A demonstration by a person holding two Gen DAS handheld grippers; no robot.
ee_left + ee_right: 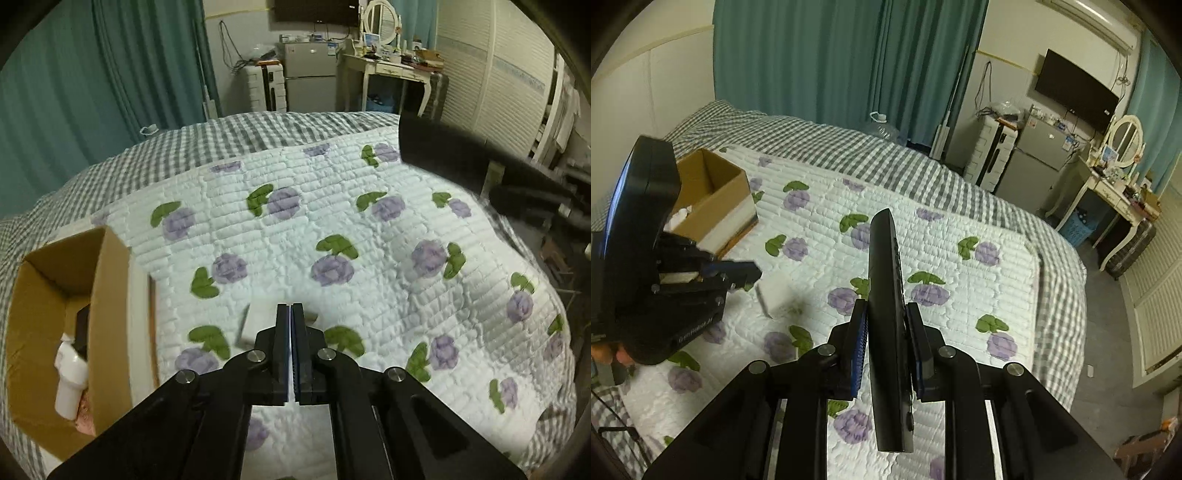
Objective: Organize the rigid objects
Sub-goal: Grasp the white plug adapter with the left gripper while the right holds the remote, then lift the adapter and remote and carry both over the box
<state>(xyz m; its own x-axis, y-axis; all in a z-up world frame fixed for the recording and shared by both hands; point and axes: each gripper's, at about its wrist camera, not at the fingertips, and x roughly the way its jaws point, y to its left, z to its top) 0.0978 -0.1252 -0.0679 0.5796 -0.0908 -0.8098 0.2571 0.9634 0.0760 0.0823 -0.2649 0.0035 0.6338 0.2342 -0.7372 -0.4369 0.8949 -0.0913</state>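
Closest to me, the right gripper [886,332] is clamped on a black remote control [888,314], which stands on edge between the blue pads and pokes out well past the fingertips, lifted above the bed. The left gripper [291,347] has its jaws pressed together with nothing between them. Just beyond its tips a small white box [258,321] lies on the flowered quilt [369,236]; from the right wrist view that same white box [775,295] sits just beside the left gripper's fingers [738,271]. Farther left on the bed stands an open cardboard box [107,295], holding a white bottle [70,376] and something dark behind it. Past the bed's foot are teal curtains [827,55], a small grey fridge [310,74] and a cream dressing desk [388,68] with an oval mirror.
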